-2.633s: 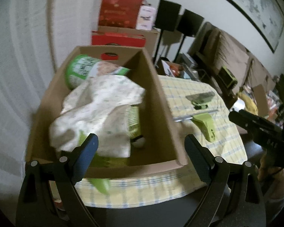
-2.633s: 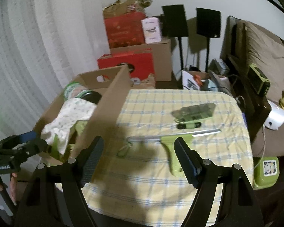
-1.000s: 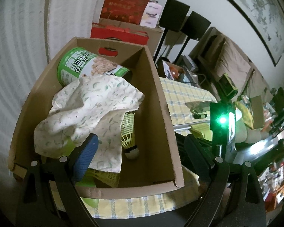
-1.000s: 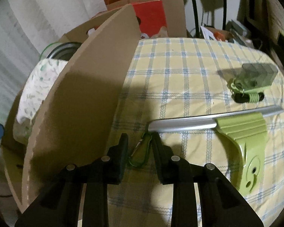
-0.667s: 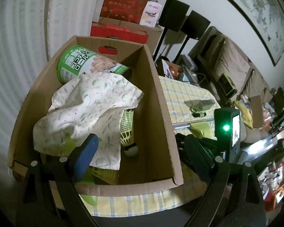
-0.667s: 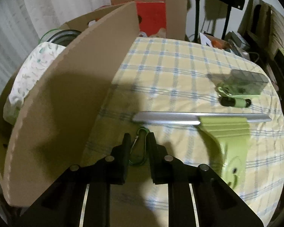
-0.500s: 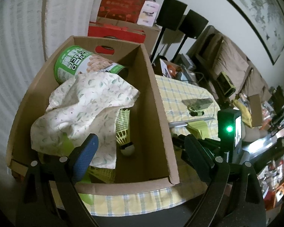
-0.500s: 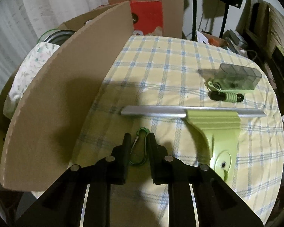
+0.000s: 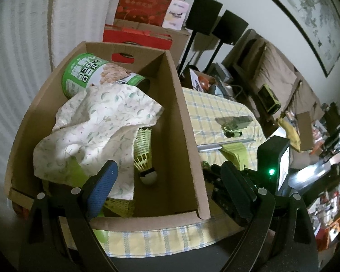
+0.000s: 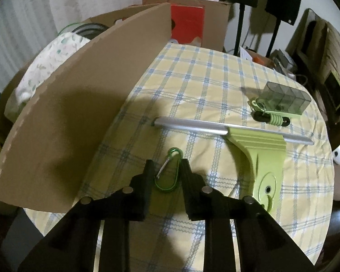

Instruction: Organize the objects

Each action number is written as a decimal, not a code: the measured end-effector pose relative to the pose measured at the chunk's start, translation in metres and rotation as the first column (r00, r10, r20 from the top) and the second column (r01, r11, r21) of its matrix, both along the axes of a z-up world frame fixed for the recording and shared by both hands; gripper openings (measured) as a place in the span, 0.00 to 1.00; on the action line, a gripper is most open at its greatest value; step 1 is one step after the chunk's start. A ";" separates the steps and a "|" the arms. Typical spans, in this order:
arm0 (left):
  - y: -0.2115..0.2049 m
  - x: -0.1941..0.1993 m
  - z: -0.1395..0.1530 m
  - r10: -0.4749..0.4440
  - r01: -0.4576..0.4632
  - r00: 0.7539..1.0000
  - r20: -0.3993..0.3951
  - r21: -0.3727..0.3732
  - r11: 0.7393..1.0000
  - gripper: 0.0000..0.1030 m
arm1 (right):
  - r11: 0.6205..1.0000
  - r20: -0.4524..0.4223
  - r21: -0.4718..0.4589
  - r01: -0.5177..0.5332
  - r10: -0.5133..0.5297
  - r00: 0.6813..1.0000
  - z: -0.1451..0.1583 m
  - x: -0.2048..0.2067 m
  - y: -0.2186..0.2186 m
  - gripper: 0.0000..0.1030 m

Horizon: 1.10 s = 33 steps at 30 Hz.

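Right gripper (image 10: 166, 170) clenched on small green metal carabiner (image 10: 167, 174) above yellow checked tablecloth (image 10: 204, 86); left gripper (image 9: 167, 176) spread wide, empty, over brown cardboard box (image 9: 181, 117).

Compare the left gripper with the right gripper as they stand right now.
The left gripper is spread wide open and holds nothing; the right gripper is shut on the green carabiner. The left one hangs over the cardboard box; the right sits above the checked tablecloth beside it. Both are black two-finger tools.
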State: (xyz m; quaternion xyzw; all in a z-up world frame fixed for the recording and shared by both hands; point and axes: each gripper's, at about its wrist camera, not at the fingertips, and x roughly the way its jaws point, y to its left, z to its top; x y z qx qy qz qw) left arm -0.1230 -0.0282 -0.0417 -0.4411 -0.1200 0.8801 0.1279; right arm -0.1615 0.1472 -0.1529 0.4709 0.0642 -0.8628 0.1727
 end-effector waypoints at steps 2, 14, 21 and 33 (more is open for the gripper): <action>0.002 -0.001 0.000 -0.005 0.005 1.000 0.001 -0.005 1.000 0.89 | 1.000 -0.007 -0.028 0.011 -0.011 1.000 0.003 0.002 0.006 0.17; 0.025 -0.006 0.006 -0.051 0.051 0.999 0.004 -0.009 0.999 0.89 | 0.994 -0.062 -0.091 0.058 -0.064 0.996 0.041 0.015 0.038 0.17; 0.056 -0.019 0.010 -0.113 0.114 0.993 0.012 -0.037 0.993 0.89 | 0.987 -0.093 -0.120 0.105 -0.117 0.989 0.063 0.025 0.072 0.17; 0.129 -0.065 0.002 -0.227 0.230 0.973 0.048 -0.083 0.970 0.89 | 0.966 -0.127 -0.179 0.189 -0.213 0.969 0.083 0.039 0.132 0.17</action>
